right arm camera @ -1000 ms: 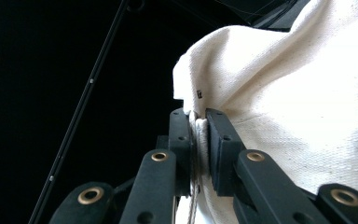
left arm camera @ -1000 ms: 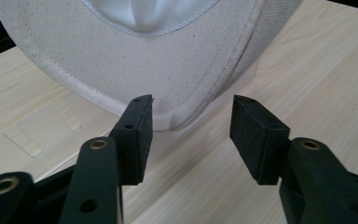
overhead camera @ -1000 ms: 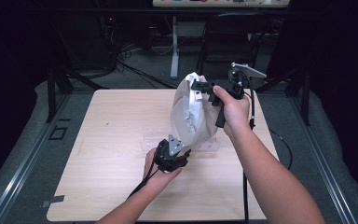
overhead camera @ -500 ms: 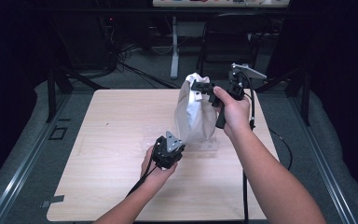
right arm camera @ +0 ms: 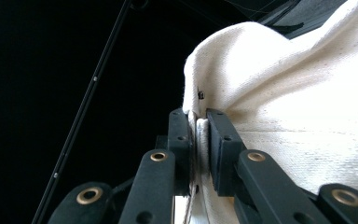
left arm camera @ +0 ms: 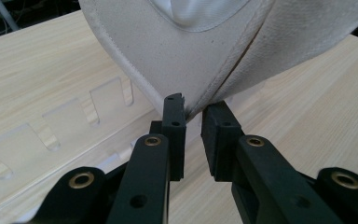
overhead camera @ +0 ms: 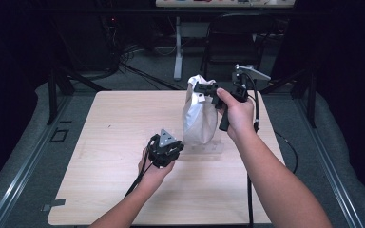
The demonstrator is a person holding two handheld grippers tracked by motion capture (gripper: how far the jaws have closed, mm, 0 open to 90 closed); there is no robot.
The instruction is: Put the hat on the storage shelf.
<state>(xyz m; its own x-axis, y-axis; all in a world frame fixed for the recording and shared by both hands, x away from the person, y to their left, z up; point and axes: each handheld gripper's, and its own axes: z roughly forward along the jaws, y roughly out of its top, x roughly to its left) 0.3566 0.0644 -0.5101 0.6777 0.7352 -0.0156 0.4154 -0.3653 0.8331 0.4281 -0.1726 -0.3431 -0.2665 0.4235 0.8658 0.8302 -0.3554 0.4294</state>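
A white cloth bag (overhead camera: 199,118) hangs upright over the wooden table (overhead camera: 114,142). My right gripper (overhead camera: 203,88) holds its top edge. In the right gripper view the right gripper (right arm camera: 198,116) is shut on a fold of the bag (right arm camera: 307,116). My left gripper (overhead camera: 179,145) sits low at the bag's lower left side. Its jaws have just been closing. In the left gripper view the left gripper (left arm camera: 193,106) shows a narrow gap with bare table between the pads. The seamed bottom corner of the bag (left arm camera: 205,56) reaches down to its fingertips.
A clear plastic slotted rack (overhead camera: 206,148) lies flat on the table under the bag, and it appears as the slotted rack (left arm camera: 65,126) in the left gripper view. Chairs, cables and dark floor lie beyond the far edge. A metal rail (overhead camera: 24,166) runs along the left.
The left gripper's jaws drew from wide apart to nearly together, and that hand shifted slightly left. The bag's lower part now hangs narrower. The right hand stayed put.
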